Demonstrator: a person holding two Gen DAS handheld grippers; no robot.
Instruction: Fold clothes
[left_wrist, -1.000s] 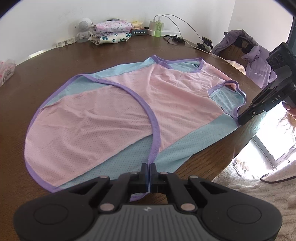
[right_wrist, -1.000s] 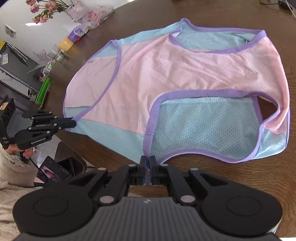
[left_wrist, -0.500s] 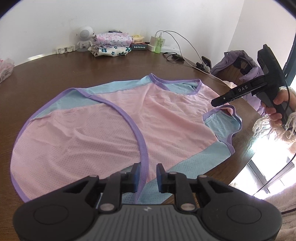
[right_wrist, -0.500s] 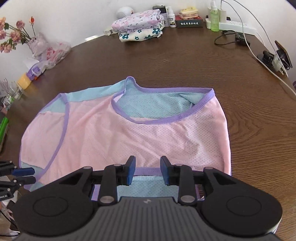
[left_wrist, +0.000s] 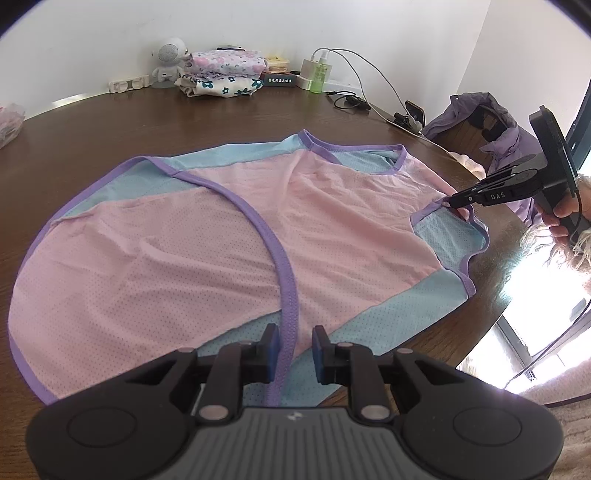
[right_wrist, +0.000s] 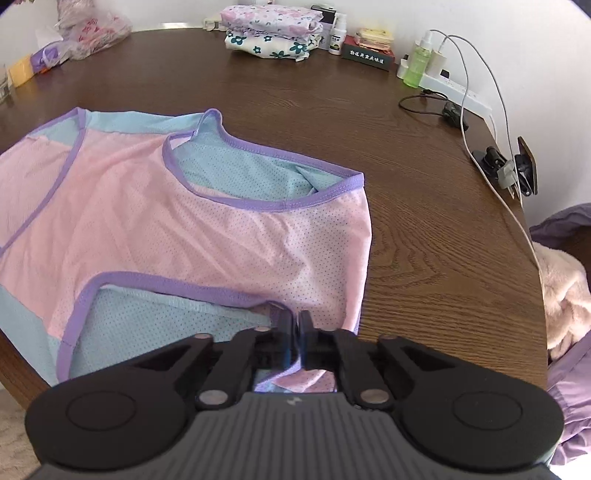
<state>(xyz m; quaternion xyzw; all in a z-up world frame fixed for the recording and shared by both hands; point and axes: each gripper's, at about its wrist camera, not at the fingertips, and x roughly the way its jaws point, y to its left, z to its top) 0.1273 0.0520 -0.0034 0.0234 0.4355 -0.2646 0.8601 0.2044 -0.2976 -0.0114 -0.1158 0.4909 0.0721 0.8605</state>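
Crucially, the garment (left_wrist: 229, 236) lies flat on the brown surface (right_wrist: 424, 221) with its long axis running sideways between the two grippers, hem end toward the person's left, neckline (right_wrist: 258, 199) toward the right. The left gripper (left_wrist: 294, 349) hangs spread apart directly over the purple trim (left_wrist: 286, 295) at the near edge, one finger on either side of the band, gripping nothing yet. The right gripper (right_wrist: 294, 328) is pinched closed on the purple edge of the near armhole (right_wrist: 159, 291) (the cloth bunches up between its fingers). Judging from this, the right side is secured and the left need only drop and close on the band straight below before any fold away from the person.
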